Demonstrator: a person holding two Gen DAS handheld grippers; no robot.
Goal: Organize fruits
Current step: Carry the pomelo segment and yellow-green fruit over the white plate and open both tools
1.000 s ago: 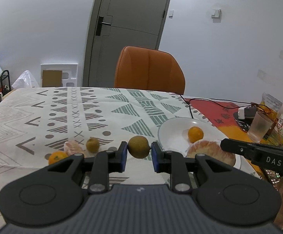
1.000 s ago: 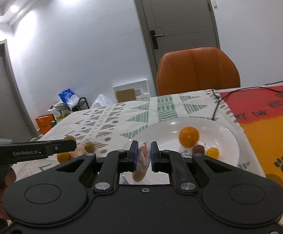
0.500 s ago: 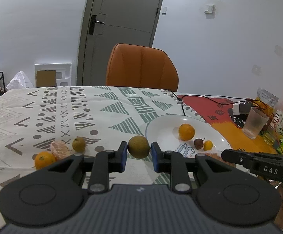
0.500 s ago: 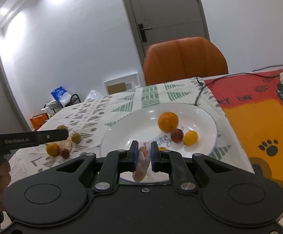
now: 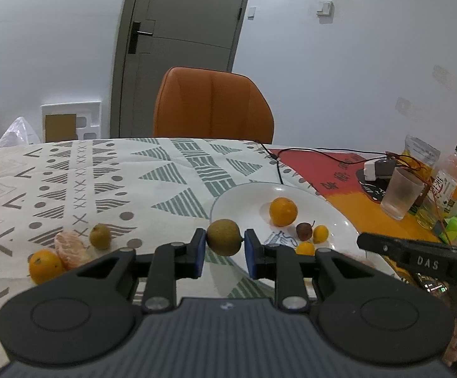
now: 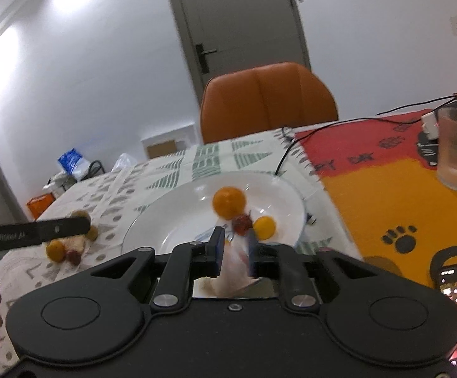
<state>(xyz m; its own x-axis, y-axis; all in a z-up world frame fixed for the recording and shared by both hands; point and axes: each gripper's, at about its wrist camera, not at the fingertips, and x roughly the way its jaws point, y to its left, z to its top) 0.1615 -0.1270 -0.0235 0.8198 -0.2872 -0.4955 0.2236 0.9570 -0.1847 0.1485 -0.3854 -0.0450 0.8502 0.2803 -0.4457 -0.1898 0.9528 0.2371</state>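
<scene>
Your desk (image 5: 153, 170) wears a patterned cloth; a white plate (image 5: 244, 198) sits right of centre, collecting fruit, with more loose at the near left. Your left tongs (image 5: 223, 249) grip a brownish-green fruit (image 5: 223, 237) beside the plate's near-left rim. Your right tongs (image 6: 233, 253) pinch a pale blurred piece (image 6: 233, 271) over its near edge.

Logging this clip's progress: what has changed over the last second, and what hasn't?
The right tongs have widened; the pale wrapped item between them, pinched flat a second ago, now sits loosely over the white plate's near rim, blurred. Unchanged: the left tongs grip the brownish-green fruit; the orange and small fruits stay on the plate, and others on the cloth.
</scene>
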